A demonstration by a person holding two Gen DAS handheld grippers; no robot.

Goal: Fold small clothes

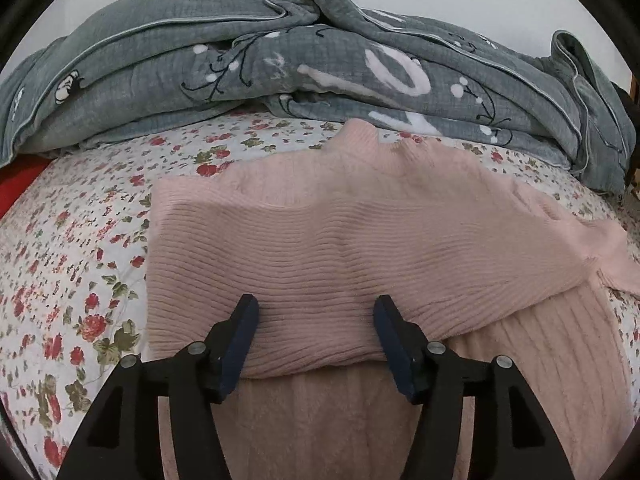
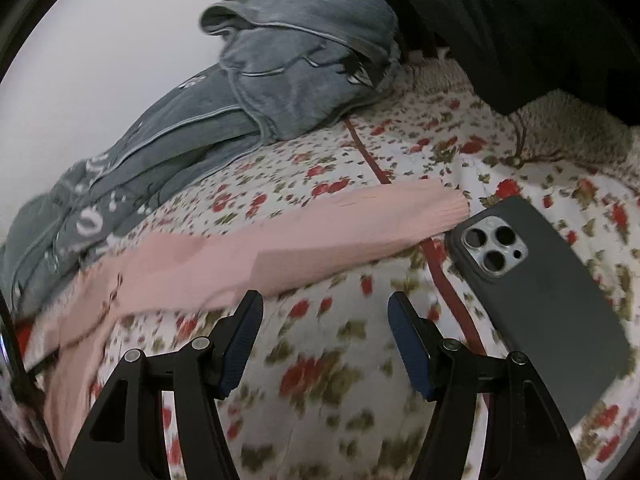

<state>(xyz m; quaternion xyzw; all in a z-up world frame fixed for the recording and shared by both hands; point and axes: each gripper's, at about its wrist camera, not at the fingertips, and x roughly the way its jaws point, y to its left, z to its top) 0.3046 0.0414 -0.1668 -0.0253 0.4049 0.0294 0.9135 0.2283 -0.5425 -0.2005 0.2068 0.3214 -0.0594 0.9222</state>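
Left gripper (image 1: 316,314) spread over pink sweater (image 1: 340,240), pinching nothing; one side already folded across body. Right gripper (image 2: 325,312) also spread, empty, above floral bed (image 2: 340,360). Right sleeve (image 2: 360,220) lies stretched out, unfolded, cuff near phone (image 2: 552,300). Looks roughly half done. Grey quilt (image 1: 280,60) bunched at back.

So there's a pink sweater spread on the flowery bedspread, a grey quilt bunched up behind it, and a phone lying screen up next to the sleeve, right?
Almost. The phone lies screen down: the right wrist view shows its dark back and the three camera lenses. The rest holds: the pink sweater is spread on the flowery bedspread, the grey quilt is bunched behind it, and the phone sits beside the sleeve.
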